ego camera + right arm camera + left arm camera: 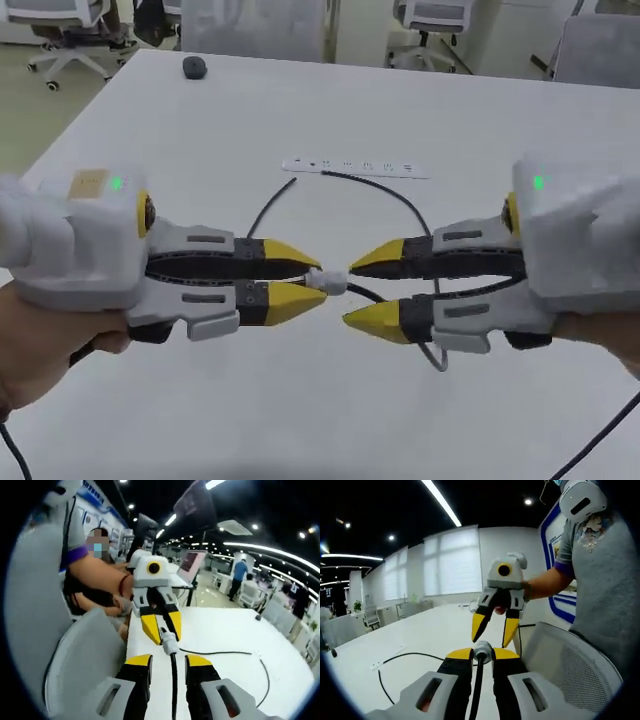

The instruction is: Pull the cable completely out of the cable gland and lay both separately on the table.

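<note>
White gland: cable gland (331, 282) is clamped at the tips of the left hand-held gripper (320, 280) and held above the desk (300, 410); not yet laid down.
Black cable: cable (400, 195) is not yet out of the gland. It is seen passing btwn the jaws of the right hand-held gripper (349, 294), then looping over the desk toward a white strip (350, 167). Whether it is joined to the strip cannot be told.
R jaws: held wide apart, tips just beside the gland, nothing clamped.
Risk, mis-grip: if the R jaws are shut this near the gland, the gland or the L tips could be nipped instead of the cable.
Risk, slip: the sheath looks thin & smooth, so a weak clamp would likely slide along it w/o drawing it out.
Risk, drop: the gland looks to be held by a small area only. It could be twisted free by an off-axis pull & dropped w/ the cable inside.
Risk, snag: the loop on the desk could be dragged, and the strip shifted.
</note>
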`<state>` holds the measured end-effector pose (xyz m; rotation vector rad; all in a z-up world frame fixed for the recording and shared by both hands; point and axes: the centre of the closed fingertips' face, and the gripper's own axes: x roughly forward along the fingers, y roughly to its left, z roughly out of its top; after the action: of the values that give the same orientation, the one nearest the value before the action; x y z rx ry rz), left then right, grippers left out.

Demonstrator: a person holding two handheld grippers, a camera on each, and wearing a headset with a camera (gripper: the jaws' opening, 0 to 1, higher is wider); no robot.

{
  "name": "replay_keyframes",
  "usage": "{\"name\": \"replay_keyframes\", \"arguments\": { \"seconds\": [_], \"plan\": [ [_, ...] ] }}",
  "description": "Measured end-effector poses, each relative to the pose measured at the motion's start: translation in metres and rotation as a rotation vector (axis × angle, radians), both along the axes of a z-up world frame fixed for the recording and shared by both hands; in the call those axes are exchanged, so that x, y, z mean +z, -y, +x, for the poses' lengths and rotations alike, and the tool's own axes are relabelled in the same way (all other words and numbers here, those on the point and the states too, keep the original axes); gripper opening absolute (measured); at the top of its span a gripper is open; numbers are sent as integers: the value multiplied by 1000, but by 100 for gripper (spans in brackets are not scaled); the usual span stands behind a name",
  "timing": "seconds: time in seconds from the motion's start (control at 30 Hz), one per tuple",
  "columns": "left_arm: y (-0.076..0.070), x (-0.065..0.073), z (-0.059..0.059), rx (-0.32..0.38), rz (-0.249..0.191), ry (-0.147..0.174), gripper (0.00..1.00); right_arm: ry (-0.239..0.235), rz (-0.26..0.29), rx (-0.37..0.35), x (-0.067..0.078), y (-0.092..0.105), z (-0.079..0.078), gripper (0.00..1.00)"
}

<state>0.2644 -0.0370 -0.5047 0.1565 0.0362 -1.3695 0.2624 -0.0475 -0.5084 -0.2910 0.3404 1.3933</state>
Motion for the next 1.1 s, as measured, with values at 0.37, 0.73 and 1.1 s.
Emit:
{"name": "replay_keyframes", "arguments": {
  "seconds": [0.37, 0.73, 1.1],
  "plan": [
    [11, 0, -14, -83, 69, 135, 15, -396, 186, 15, 4, -5, 1, 19],
    [9, 3, -22, -118, 80, 191, 15, -636, 257, 80, 2, -9, -14, 16],
    [13, 4, -29, -154, 102, 239, 15, -815, 280, 121, -1, -9, -24, 10]
  ]
}}
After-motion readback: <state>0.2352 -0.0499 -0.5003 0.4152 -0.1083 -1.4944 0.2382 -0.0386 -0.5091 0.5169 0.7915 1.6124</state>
